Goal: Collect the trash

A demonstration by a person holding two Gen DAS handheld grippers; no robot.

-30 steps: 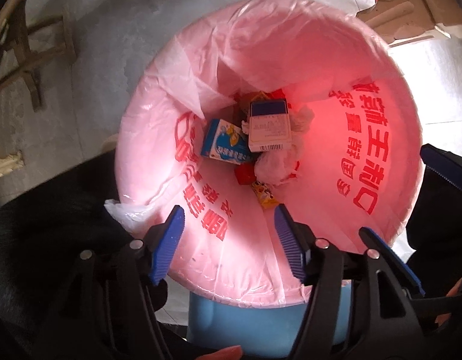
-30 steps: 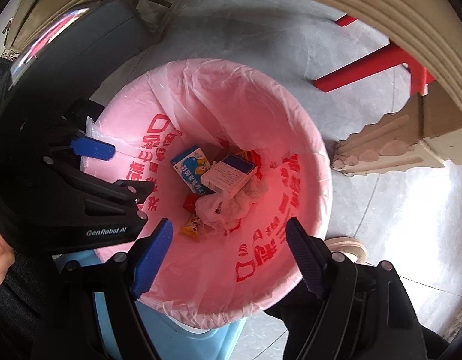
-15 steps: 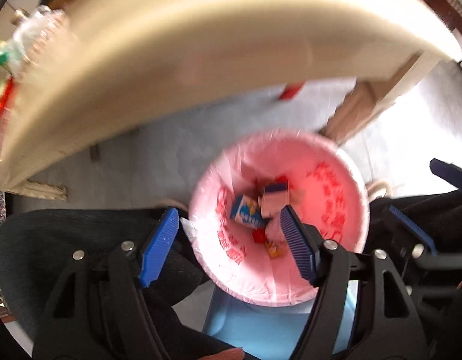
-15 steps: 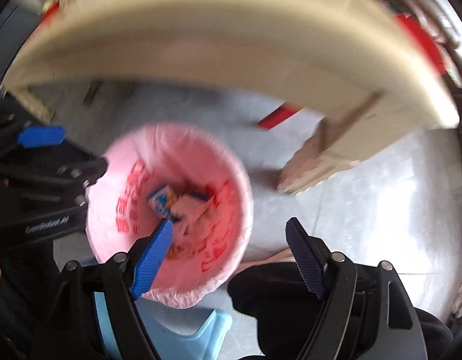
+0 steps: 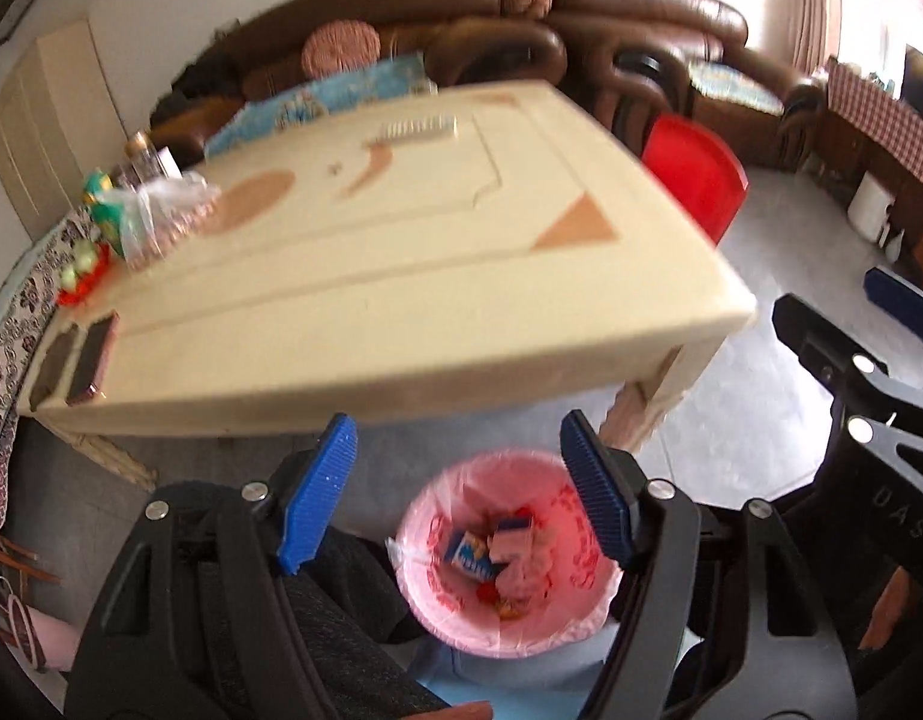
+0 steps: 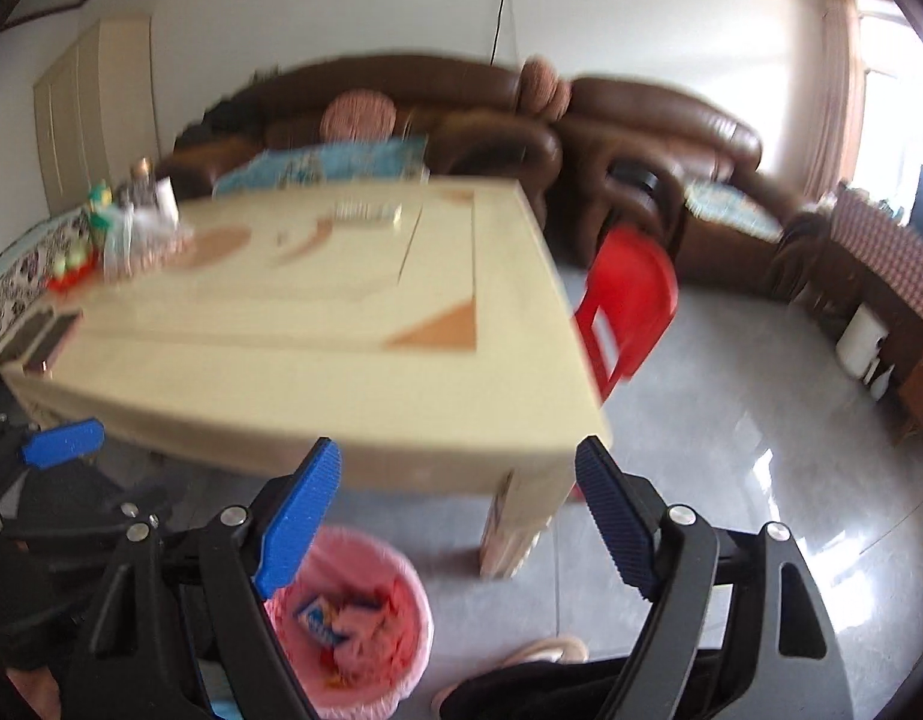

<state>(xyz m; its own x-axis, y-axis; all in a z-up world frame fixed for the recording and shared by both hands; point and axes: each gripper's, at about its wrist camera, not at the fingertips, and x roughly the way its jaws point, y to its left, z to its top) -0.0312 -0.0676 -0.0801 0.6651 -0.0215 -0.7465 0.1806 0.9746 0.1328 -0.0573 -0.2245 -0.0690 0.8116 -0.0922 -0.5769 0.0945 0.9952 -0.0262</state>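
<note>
A bin lined with a pink bag [image 5: 437,594] stands on the floor below me; it also shows in the right wrist view [image 6: 401,648]. Inside lie a blue carton [image 5: 468,553], a white box [image 5: 509,543] and crumpled wrappers. My left gripper [image 5: 455,492] is open and empty, high above the bin. My right gripper [image 6: 455,525] is open and empty, above and right of the bin. A beige table [image 5: 371,252] stands ahead; it also shows in the right wrist view [image 6: 317,324].
On the table's left end are a clear bag with bottles [image 5: 155,210] and two phones [image 5: 77,360]. A red plastic chair [image 6: 626,306] stands at the table's right. Brown sofas [image 6: 641,138] line the back wall. Grey tiled floor [image 6: 731,450] lies to the right.
Both grippers rose from just above the bin to above table height. The bin shrank in view and the tabletop and room came into sight. Both stayed open.
</note>
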